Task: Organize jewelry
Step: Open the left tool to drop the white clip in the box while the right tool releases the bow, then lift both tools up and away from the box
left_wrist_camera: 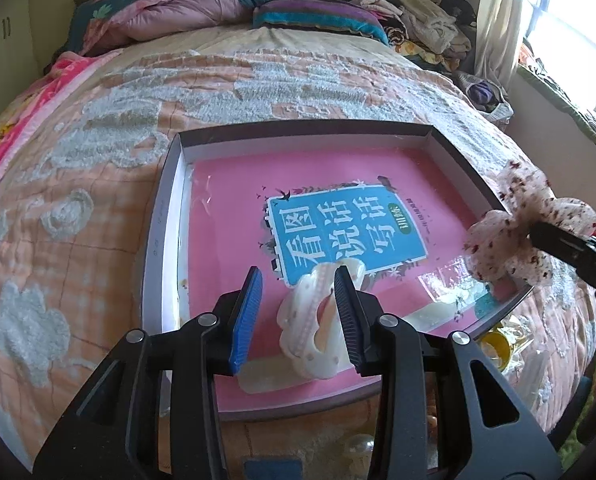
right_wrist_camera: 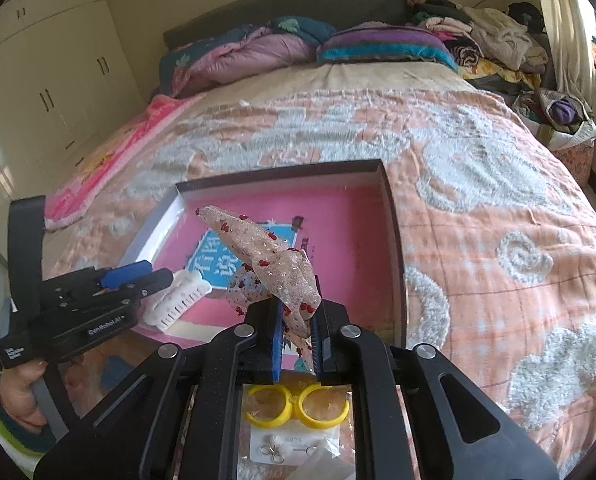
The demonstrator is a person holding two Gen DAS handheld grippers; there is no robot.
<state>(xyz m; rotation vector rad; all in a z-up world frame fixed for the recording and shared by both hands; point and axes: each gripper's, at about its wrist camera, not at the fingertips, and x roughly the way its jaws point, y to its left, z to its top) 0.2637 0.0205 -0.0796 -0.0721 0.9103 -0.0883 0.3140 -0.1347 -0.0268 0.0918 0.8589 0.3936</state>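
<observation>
We hold a white claw hair clip (left_wrist_camera: 322, 320) clamped in our left gripper (left_wrist_camera: 298, 312) over the pink-lined box (left_wrist_camera: 170, 216) on the bed (left_wrist_camera: 98, 160); our right gripper (right_wrist_camera: 296, 344) pinches a sheer, red-speckled bow (right_wrist_camera: 274, 264) above the box's near right corner, with 2 yellow hoops (right_wrist_camera: 298, 404) below

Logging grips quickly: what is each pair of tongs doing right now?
Left tongs: closed on the white hair claw.
Right tongs: closed on the sheer bow.
</observation>
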